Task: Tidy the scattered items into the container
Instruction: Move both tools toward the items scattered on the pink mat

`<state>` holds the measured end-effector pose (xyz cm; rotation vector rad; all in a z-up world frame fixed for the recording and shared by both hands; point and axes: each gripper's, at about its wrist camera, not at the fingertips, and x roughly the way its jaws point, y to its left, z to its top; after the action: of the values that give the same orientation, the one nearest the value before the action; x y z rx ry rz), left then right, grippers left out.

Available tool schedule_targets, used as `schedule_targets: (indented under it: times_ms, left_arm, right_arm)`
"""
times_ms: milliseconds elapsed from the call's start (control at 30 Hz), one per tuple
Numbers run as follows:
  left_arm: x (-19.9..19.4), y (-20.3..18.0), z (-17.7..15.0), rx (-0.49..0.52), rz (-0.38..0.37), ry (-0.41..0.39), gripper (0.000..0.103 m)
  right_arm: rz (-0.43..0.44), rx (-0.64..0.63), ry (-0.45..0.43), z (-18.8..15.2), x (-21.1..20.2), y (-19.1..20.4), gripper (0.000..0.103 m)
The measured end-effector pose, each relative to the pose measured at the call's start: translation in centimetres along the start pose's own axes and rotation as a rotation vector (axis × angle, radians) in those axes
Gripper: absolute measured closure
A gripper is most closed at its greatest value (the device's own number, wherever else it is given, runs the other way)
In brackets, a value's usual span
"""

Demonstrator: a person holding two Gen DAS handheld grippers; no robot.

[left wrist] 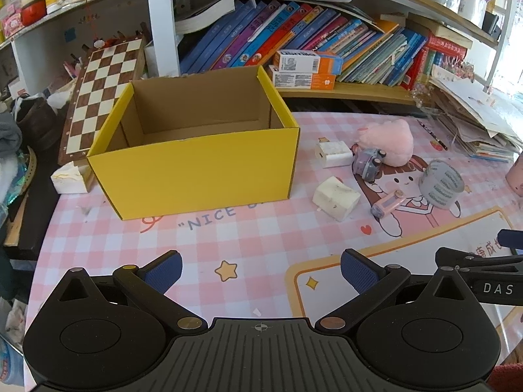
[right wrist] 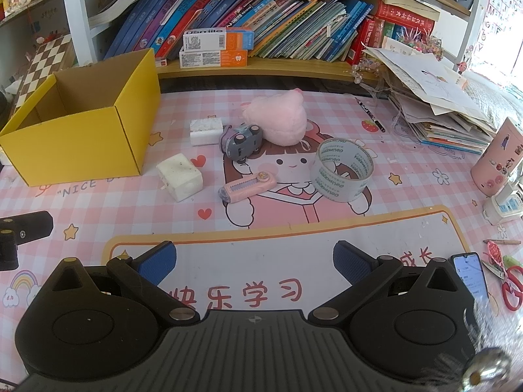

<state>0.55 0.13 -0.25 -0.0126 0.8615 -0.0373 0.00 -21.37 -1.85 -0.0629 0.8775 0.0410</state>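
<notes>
Both grippers, the left gripper (left wrist: 260,269) and the right gripper (right wrist: 255,261), hover low over the pink mat (right wrist: 294,228) with fingers spread wide and nothing between them. Ahead of your right gripper lie the scattered items: a pink cutter (right wrist: 247,187), a tape roll (right wrist: 341,169), two white foam blocks (right wrist: 179,176) (right wrist: 206,131), a grey toy car (right wrist: 241,140) touching a pink plush (right wrist: 278,119). The yellow box (left wrist: 196,160) stands open-topped, apparently empty, to their left. Judged by look, the foam and plush are light and yielding, so pinch them across the middle; the tape is stiff and likely slick, best taken through its wall. The car may roll. A phone (right wrist: 469,274) and scissors (right wrist: 510,284) near your right gripper are not obstacles.
</notes>
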Motion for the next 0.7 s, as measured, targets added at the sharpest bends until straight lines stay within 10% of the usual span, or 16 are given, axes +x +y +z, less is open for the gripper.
schedule_targets:
  times_ms: [700]
  left_arm:
    - [-0.38, -0.16, 0.27, 0.006, -0.031, -0.045, 0.000]
  right_arm:
    - [0.027, 0.005, -0.004, 0.19, 0.36, 0.08, 0.000]
